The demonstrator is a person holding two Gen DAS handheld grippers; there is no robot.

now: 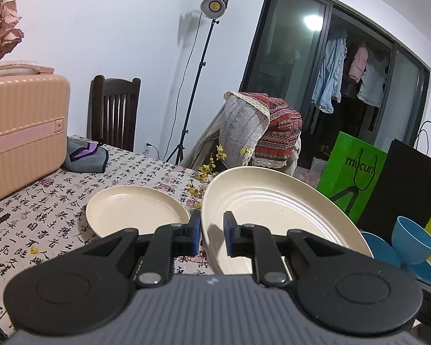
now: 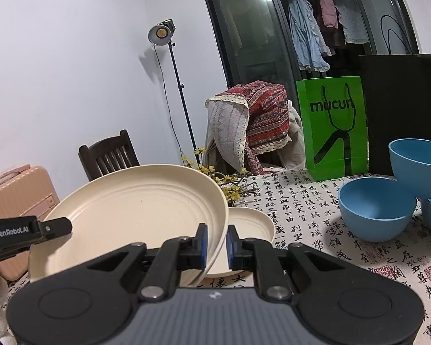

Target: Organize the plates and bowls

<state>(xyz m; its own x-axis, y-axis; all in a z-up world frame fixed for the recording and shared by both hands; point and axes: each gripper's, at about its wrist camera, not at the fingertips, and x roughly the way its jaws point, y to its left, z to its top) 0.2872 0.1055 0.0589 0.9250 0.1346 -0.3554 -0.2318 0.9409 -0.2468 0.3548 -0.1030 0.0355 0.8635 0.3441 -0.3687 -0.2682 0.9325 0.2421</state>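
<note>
While "mucun" is read in dark letters on the green bag [image 2: 332, 126] at the table's far edge, "GenRobot.AI" is made out in white on the side of the left gripper [image 2: 59, 227], which is seen in the right wrist view. The tablecloth [image 2: 316, 201] is covered in black Chinese calligraphy with red seal stamps; the characters are too many and too warped to be read here.

A large cream plate [image 2: 135, 210] is held between the two tools and is tilted, raised off the cloth. Its left rim is pinched by the left gripper [image 1: 212, 230], whose jaws are clamped on the edge. Its right rim is pinched by the right gripper [image 2: 217, 244], likewise clenched on it. Both tools are angled slightly downward and pointed across the table toward the far wall.

A smaller cream plate [image 1: 135, 212] is seen lying flat on the cloth, beneath and beside the lifted one. To the right, three blue bowls [image 2: 373, 210] are grouped near a black bag [image 2: 402, 109], one propped on the other two. A peach suitcase [image 1: 23, 132] is stood at the table's left end.
</note>
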